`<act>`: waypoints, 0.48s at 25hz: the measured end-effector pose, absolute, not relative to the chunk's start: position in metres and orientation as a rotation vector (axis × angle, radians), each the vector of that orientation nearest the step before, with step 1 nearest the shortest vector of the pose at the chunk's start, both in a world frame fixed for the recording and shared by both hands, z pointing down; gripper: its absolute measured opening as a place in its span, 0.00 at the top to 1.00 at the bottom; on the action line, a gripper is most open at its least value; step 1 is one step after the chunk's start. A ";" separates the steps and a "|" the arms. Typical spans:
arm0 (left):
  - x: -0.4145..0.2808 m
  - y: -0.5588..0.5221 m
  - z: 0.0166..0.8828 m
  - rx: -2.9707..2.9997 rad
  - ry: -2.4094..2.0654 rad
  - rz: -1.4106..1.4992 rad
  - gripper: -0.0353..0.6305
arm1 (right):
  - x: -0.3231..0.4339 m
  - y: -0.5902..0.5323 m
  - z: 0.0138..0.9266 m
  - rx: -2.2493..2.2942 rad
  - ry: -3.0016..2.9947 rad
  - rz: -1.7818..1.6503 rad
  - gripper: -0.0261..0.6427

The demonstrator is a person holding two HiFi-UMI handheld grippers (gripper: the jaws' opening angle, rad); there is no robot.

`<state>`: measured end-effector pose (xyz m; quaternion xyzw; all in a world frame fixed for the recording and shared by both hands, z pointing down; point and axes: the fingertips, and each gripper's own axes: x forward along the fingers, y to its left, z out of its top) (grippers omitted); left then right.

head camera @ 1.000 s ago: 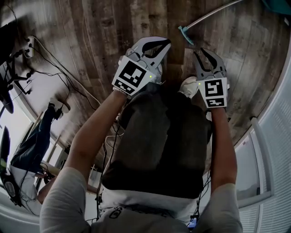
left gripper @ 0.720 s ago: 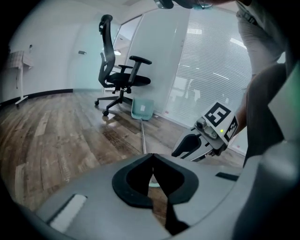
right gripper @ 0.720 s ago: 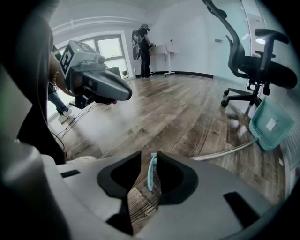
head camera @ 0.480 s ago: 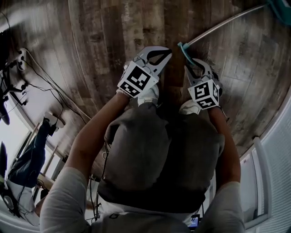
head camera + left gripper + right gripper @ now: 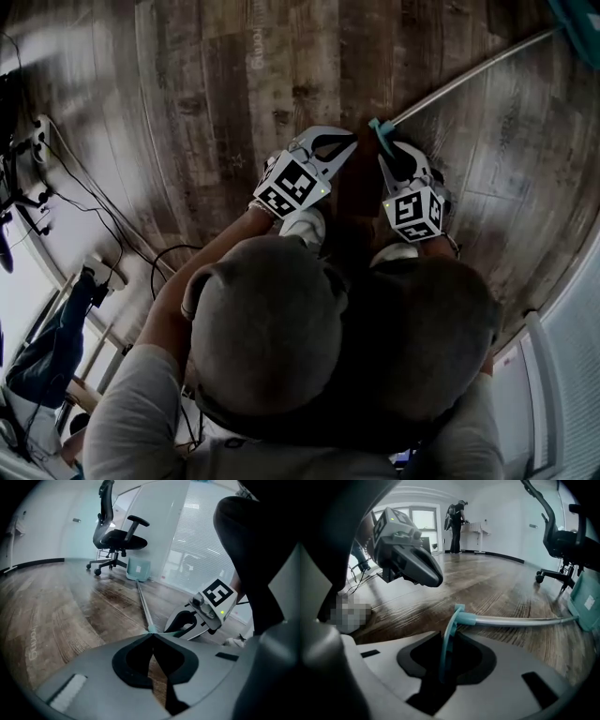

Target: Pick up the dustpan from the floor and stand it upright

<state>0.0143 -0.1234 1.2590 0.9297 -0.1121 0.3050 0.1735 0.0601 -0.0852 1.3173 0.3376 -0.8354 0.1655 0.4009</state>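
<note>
The dustpan lies on the wooden floor, its long pale pole (image 5: 469,75) running to the teal pan (image 5: 577,19) at the top right. The pole's teal loop end (image 5: 380,127) points at me. My right gripper (image 5: 398,155) is down at that end. In the right gripper view the teal loop (image 5: 450,630) stands in the gap between the jaws, which have just been opening and do not press on it. My left gripper (image 5: 342,141) hovers just left of the loop, its tips together, holding nothing. The left gripper view shows the pole (image 5: 143,604) and pan (image 5: 139,569) beyond its shut tips (image 5: 152,637).
An office chair (image 5: 117,531) stands on its castors behind the pan, by a glass wall with blinds (image 5: 197,550). Cables and a power strip (image 5: 42,131) lie along the left wall. Another person (image 5: 454,524) stands far off. My bent knees (image 5: 281,319) fill the lower head view.
Both grippers have come down close to the floor as I crouched. The right gripper has reached the pole's teal loop end; the left one has sunk beside it.
</note>
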 end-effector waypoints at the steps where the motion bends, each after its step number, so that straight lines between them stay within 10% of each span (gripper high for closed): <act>1: 0.014 -0.125 1.262 2.643 -0.319 0.867 0.94 | 0.059 -0.086 1.317 0.858 -2.122 0.415 0.84; 12: 0.014 -0.145 1.234 2.651 -0.382 0.875 0.94 | 0.061 -0.092 1.289 0.866 -2.135 0.550 0.87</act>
